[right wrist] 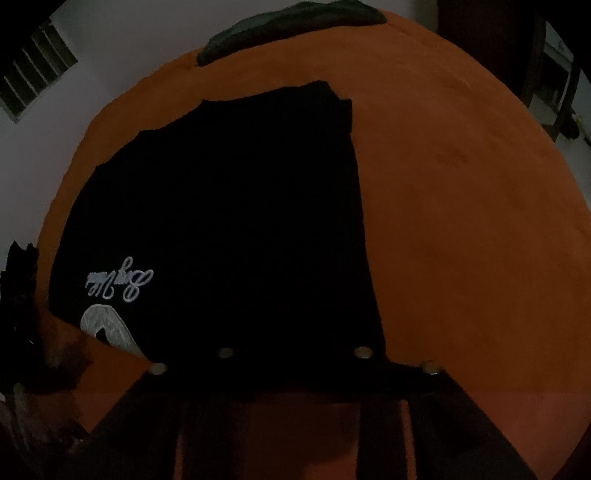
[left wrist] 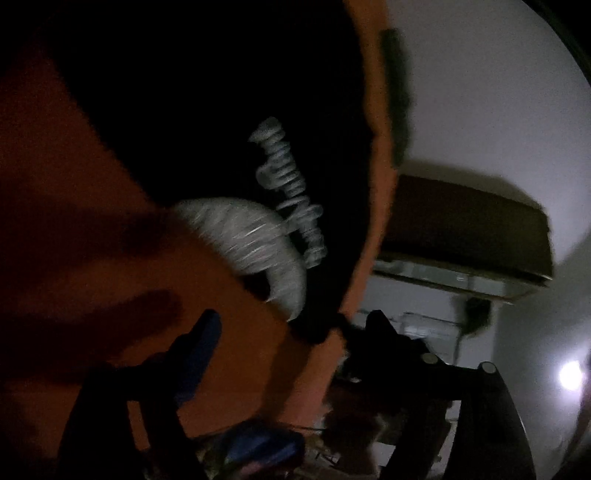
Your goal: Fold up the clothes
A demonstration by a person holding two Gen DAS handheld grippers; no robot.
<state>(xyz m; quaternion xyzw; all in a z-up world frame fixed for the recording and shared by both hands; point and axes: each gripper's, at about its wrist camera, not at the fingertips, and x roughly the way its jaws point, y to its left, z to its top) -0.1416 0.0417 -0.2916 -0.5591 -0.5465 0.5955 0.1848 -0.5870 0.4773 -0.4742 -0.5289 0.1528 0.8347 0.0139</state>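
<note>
I see the black garment [right wrist: 229,206] lying spread flat on the orange surface [right wrist: 461,221], which I take for a bed or mattress cover, though I cannot be sure. Its white script lettering [right wrist: 120,282] and a white printed emblem [right wrist: 107,326] sit at the near left corner in the right wrist view; the garment's right edge runs straight from near to far. In the left wrist view the same garment [left wrist: 207,110] is blurred, the emblem [left wrist: 251,236] smeared.

My left gripper [left wrist: 207,387] shows blue fingers [left wrist: 199,354] standing apart over the orange surface [left wrist: 74,184], holding nothing I can see. My right gripper [right wrist: 291,424] is too dark; I cannot tell how its fingers stand.

A dark green item [right wrist: 291,26] lies at the far edge. Beyond, a white wall [left wrist: 480,92] carries an air conditioner [left wrist: 465,236], and a vent [right wrist: 37,66] shows far left.
</note>
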